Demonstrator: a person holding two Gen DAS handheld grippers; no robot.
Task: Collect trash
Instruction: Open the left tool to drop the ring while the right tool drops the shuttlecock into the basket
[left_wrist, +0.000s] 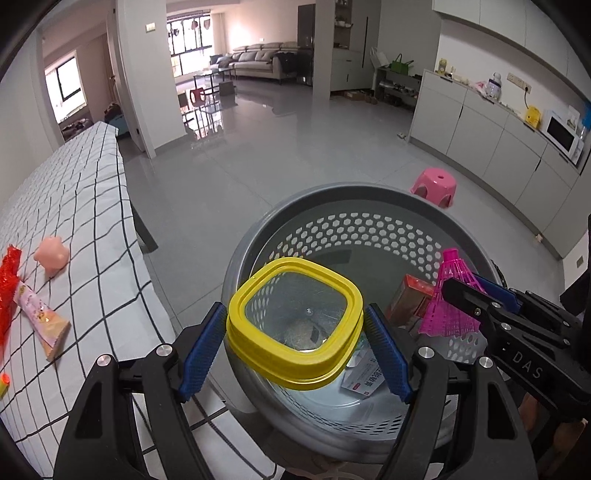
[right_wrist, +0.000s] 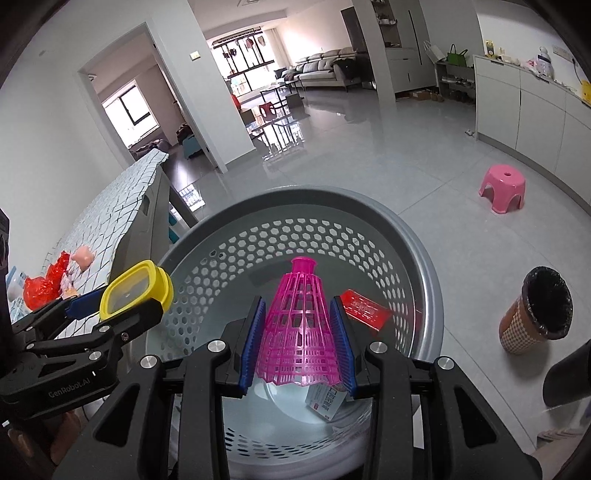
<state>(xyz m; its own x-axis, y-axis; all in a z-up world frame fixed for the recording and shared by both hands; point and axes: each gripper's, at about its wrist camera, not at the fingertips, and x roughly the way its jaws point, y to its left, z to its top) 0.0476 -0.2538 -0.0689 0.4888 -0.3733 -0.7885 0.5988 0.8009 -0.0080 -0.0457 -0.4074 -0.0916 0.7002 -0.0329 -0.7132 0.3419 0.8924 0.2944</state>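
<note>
A yellow-rimmed clear lid (left_wrist: 295, 319) is pinched in the left tongs (left_wrist: 297, 332) over a grey perforated basket (left_wrist: 369, 229). Beside it, the right tongs (right_wrist: 297, 339) pinch a pink plastic shuttlecock (right_wrist: 299, 328). Wrappers (left_wrist: 40, 317) lie on the checked table (left_wrist: 74, 192) nearby.

Each hand-held gripper is matte black with silver screws. The left hand-held gripper (left_wrist: 295, 347) and right hand-held gripper (right_wrist: 297, 341) carry ribbed blue pads (left_wrist: 205, 347), with white lettering printed on their bodies.
</note>
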